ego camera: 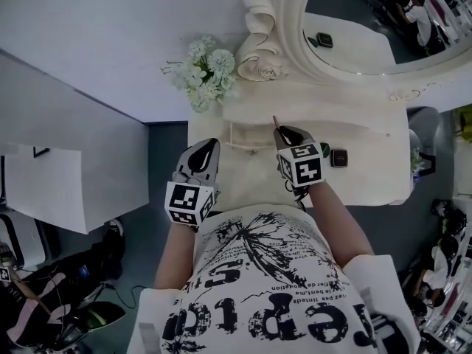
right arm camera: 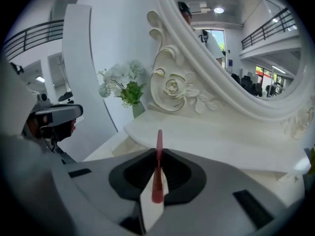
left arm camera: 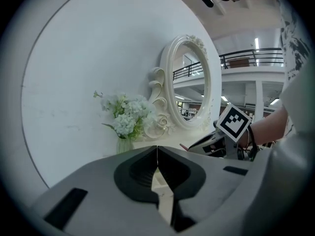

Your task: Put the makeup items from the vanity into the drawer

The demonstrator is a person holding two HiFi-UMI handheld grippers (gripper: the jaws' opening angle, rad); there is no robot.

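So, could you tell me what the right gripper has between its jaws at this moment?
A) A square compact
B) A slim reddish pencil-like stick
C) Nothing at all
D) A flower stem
B: in the right gripper view, the right gripper is shut on a slim reddish stick, whose end pokes out past the jaw tips above the vanity top.

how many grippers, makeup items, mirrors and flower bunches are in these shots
grippers: 2 (left gripper, right gripper)
makeup items clearly seen: 2 (red pencil, compact)
mirrors: 1 (mirror)
flower bunches: 1 (flower bunch)
total: 6
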